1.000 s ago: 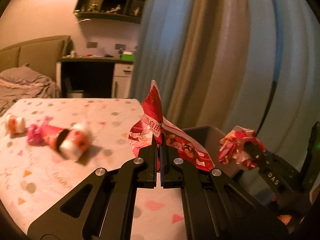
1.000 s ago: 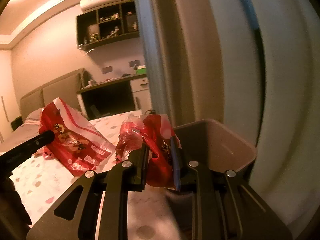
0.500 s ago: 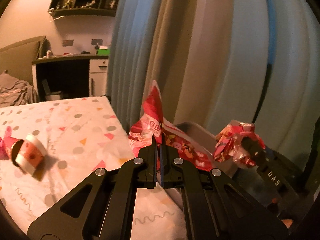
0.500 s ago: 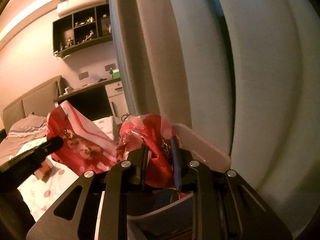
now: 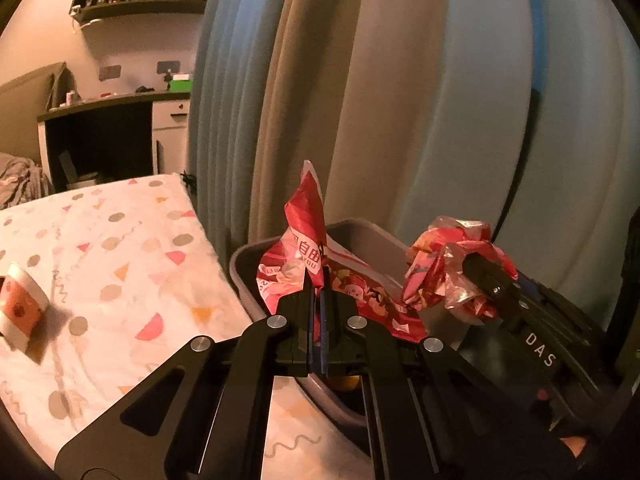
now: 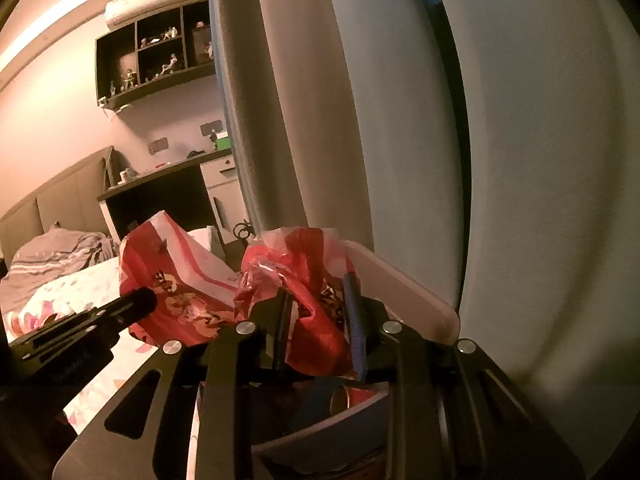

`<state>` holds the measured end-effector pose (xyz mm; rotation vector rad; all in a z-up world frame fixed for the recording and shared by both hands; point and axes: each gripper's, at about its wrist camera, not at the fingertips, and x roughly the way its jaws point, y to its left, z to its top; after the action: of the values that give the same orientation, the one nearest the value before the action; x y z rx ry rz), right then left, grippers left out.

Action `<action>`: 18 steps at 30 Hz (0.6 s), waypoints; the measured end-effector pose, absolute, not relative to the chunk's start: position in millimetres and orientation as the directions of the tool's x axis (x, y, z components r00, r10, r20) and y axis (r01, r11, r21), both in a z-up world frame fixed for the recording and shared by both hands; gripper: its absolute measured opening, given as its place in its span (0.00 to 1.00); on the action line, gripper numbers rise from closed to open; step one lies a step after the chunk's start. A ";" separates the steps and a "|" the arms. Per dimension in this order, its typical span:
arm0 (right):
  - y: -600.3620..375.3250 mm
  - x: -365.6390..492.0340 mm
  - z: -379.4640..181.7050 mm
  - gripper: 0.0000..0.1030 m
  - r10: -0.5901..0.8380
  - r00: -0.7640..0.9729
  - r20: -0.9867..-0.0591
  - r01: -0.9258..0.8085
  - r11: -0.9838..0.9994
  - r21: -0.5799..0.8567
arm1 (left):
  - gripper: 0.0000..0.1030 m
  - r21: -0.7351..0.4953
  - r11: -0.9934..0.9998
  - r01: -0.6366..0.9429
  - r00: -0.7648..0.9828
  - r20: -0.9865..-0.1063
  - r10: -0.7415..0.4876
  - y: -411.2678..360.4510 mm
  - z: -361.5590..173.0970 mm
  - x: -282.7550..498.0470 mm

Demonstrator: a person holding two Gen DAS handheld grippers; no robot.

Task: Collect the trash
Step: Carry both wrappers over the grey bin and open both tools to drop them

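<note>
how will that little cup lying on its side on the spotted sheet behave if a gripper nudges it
The cup probably rolls, since it lies on its round side. It looks like thin paper, so likely light and easy to crush. The soft sheet may slow it.

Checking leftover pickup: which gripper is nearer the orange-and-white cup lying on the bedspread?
Left. The left gripper is beside the bedspread holding the cup; the right gripper sits farther off, over the bin.

Both wrappers carried from bed to over bin (image 5: 248, 256), right gripper (image 6: 320, 320) jaws easing apart
</note>
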<state>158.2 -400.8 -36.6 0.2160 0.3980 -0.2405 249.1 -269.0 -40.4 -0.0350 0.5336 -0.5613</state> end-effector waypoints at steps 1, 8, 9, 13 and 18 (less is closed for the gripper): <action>-401.9 158.7 -37.2 0.25 -0.188 0.893 -0.408 0.273 0.948 0.161 | 0.01 -0.175 0.847 0.502 0.711 -0.474 -0.519 -270.2 -41.4 250.2; -403.2 164.9 -38.6 0.27 -0.182 0.887 -0.425 0.272 0.949 0.160 | 0.02 -0.211 0.826 0.522 0.675 -0.490 -0.552 -274.5 -48.6 257.8; -403.3 165.5 -39.2 0.27 -0.181 0.886 -0.427 0.271 0.949 0.159 | 0.03 -0.215 0.824 0.524 0.669 -0.494 -0.555 -275.2 -50.0 258.9; -404.5 168.2 -40.7 0.32 -0.175 0.885 -0.432 0.267 0.950 0.161 | 0.13 -0.234 0.815 0.531 0.652 -0.501 -0.569 -275.6 -53.9 261.4; -407.4 167.0 -41.5 0.39 -0.172 0.884 -0.434 0.267 0.949 0.169 | 0.49 -0.264 0.806 0.530 0.642 -0.496 -0.584 -270.7 -56.6 262.0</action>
<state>167.0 -407.4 -41.5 0.2279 0.4292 -0.2302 262.0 -270.7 -56.6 -0.0979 0.5993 -0.6358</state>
